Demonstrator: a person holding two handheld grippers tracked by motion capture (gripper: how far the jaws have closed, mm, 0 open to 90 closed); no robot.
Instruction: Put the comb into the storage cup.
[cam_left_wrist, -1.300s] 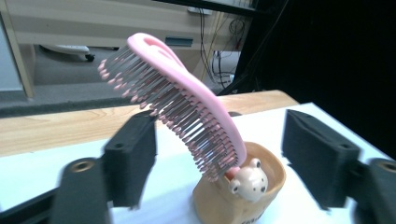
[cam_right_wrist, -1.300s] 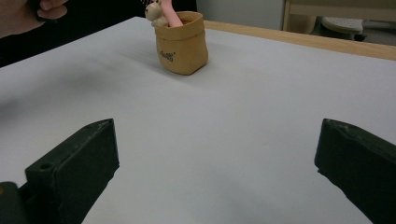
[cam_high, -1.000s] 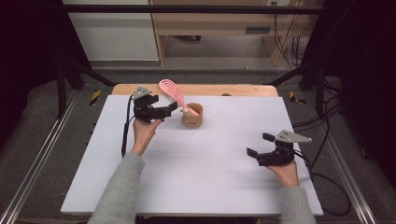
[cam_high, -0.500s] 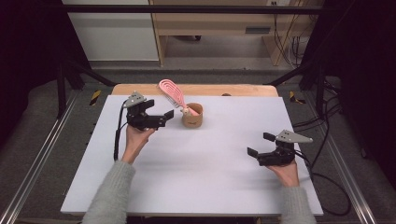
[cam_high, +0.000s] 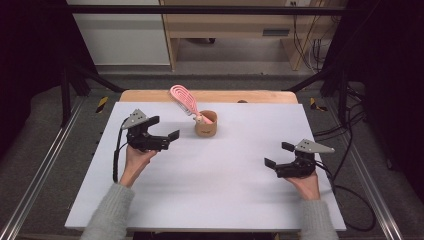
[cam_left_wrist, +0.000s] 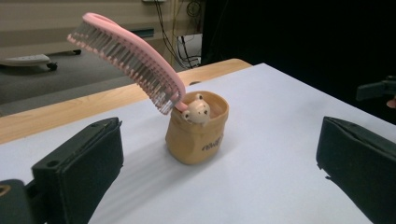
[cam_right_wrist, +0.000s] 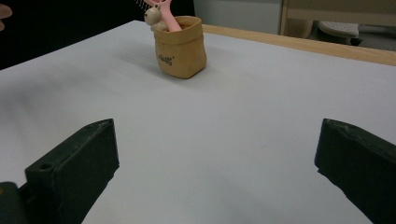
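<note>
Standing in one tan pouch (cam_high: 205, 126), one pink brush (cam_high: 183, 98), left tongs (cam_high: 165, 128) apart, right tongs (cam_high: 279, 155) apart

The pink plastic hairbrush's (cam_right_wrist: 161, 11) bristled head is cut off by the right gripper view's top edge; its handle end sits hidden inside the tan pouch-shaped holder (cam_right_wrist: 180, 46).

High view above the worktop (cam_high: 210, 200) looking forward and down, both tongs-mounted views low, sharing the tan pouch (cam_left_wrist: 198, 133) ahead of the tongs.

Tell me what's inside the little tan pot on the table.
The tan pot holds a pink hairbrush standing handle-down, leaning out over the rim, beside a small bear figure. The handle's lower end and the pot's bottom are hidden.
</note>
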